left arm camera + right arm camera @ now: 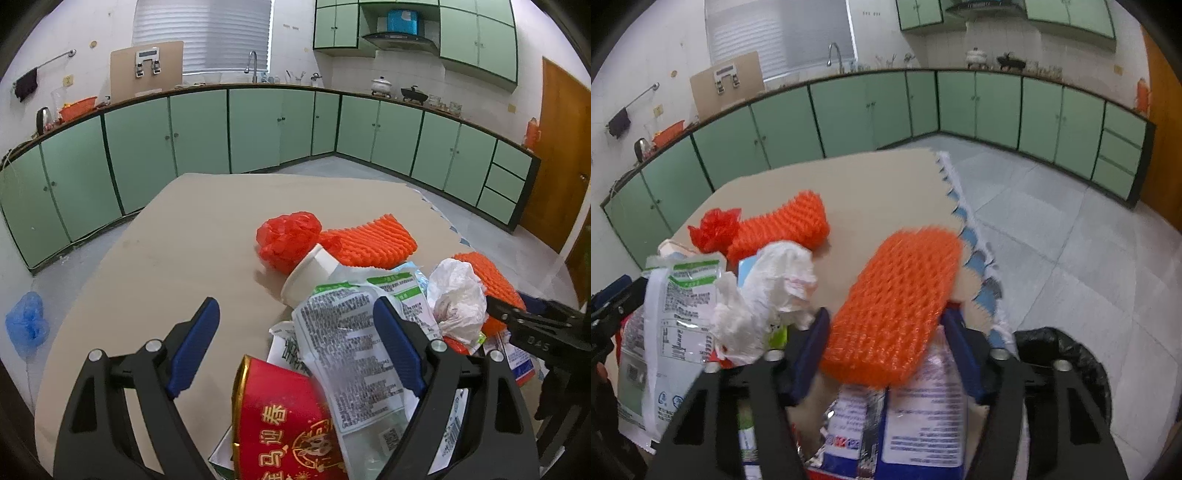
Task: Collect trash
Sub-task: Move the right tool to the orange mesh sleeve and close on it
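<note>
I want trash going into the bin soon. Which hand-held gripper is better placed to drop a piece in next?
Right. The right hand-held gripper already straddles the orange foam net, and the black-lined bin sits just beside it.
</note>
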Demonstrator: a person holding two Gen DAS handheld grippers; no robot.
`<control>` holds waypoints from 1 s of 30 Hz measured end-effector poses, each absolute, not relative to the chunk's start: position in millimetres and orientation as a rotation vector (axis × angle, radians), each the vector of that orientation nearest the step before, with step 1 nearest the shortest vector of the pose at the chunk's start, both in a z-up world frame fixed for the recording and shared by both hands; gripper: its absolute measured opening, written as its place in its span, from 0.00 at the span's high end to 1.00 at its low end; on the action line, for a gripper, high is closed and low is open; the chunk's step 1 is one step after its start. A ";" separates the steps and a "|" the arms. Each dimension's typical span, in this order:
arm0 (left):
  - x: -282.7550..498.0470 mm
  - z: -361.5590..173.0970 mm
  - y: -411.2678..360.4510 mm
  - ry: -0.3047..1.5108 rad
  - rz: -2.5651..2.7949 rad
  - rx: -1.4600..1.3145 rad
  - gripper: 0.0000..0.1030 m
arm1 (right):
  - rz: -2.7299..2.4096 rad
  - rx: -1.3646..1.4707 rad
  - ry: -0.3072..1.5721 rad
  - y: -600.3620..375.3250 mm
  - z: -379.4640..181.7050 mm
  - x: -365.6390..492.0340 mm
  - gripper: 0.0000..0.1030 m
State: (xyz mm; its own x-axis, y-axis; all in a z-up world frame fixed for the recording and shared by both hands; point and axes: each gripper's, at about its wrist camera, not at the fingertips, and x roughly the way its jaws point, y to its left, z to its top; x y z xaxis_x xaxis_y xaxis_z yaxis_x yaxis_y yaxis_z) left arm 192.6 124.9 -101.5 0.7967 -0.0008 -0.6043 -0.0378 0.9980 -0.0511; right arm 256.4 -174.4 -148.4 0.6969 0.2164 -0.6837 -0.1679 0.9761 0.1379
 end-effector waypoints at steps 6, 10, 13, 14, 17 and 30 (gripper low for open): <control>191.5 -100.9 121.3 0.646 -0.027 -0.072 0.50 | 0.269 0.072 0.794 -167.2 -157.1 258.1 0.78; 191.9 -101.6 118.9 0.641 -0.051 -0.086 0.73 | 0.294 0.067 0.791 -161.6 -157.6 255.9 0.86; 192.2 -101.4 120.2 0.636 -0.047 -0.093 0.81 | 0.304 0.064 0.786 -160.0 -156.8 255.3 0.87; 191.8 -101.0 121.1 0.634 -0.049 -0.098 0.81 | 0.306 0.065 0.784 -160.0 -156.2 255.2 0.87; 190.6 -100.5 125.8 0.633 -0.037 -0.107 0.62 | 0.303 0.065 0.771 -160.6 -153.1 252.3 0.87; 198.9 -118.6 132.5 0.693 -0.077 -0.140 0.42 | 0.320 0.048 0.760 -147.3 -155.8 248.3 0.87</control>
